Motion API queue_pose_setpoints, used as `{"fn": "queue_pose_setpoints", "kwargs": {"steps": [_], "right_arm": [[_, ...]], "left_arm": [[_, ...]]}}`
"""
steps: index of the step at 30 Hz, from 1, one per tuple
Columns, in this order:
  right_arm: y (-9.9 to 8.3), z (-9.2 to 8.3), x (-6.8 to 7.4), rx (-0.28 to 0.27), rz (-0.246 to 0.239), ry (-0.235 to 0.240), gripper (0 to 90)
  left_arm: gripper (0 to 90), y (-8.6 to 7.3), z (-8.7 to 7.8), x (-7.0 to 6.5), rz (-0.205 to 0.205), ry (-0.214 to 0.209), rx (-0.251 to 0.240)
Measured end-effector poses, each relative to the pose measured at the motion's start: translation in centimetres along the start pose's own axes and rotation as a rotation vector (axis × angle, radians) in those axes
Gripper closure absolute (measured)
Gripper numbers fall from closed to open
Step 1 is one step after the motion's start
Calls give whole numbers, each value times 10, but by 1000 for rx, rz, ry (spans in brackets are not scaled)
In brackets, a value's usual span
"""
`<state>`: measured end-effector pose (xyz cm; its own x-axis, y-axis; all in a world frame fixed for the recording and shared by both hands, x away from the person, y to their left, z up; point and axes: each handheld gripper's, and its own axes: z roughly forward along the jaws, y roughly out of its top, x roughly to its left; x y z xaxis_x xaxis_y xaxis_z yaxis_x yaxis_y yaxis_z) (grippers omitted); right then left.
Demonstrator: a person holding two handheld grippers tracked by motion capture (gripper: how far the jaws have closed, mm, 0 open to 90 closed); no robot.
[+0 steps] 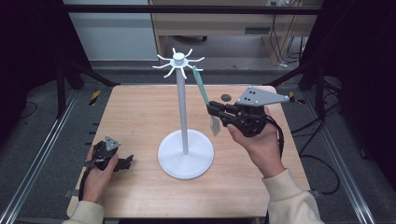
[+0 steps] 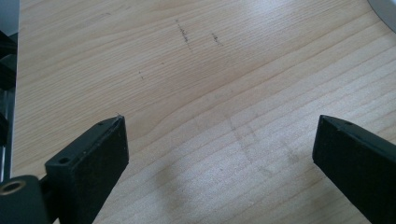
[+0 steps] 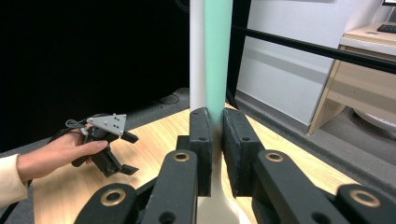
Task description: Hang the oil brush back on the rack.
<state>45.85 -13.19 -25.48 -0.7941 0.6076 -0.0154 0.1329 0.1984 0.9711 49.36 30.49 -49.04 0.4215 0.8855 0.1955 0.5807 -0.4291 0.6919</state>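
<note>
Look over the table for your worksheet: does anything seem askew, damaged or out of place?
Nothing looks damaged or spilled. The white stand is upright. A green-handled utensil slants from a hook, pinched by the right gripper.

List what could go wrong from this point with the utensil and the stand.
1. The right gripper clamps the green-handled utensil low on its handle; its top end sits right at a hook of the white stand, so it may miss or slip off.
2. Pushing sideways on that tall, thin stand could tip it.
3. The left gripper rests open, away from the base, and cannot steady it.
</note>
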Motion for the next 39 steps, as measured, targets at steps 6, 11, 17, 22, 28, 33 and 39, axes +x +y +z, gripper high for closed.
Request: {"fn": "queue_pose_setpoints", "kwargs": {"steps": [6, 11, 17, 22, 28, 33, 39], "right_arm": [[1, 1, 0, 5, 0, 0, 822], [2, 1, 1, 10, -2, -4, 821], [2, 1, 0, 13, -1, -2, 820], [1, 2, 0, 14, -2, -2, 818], [3, 1, -1, 13, -1, -4, 815], [2, -3, -2, 27, -6, -24, 816], [0, -8, -7, 39, -6, -64, 815]], "left_arm": [[31, 0, 0, -1, 3, 0, 2], [31, 0, 0, -1, 5, 1, 3], [31, 0, 1, -1, 5, 0, 4], [31, 0, 1, -1, 5, 0, 5], [31, 0, 0, 0, 3, 0, 3], [30, 0, 0, 0, 2, 2, 3], [30, 0, 1, 0, 2, 2, 4]]}}
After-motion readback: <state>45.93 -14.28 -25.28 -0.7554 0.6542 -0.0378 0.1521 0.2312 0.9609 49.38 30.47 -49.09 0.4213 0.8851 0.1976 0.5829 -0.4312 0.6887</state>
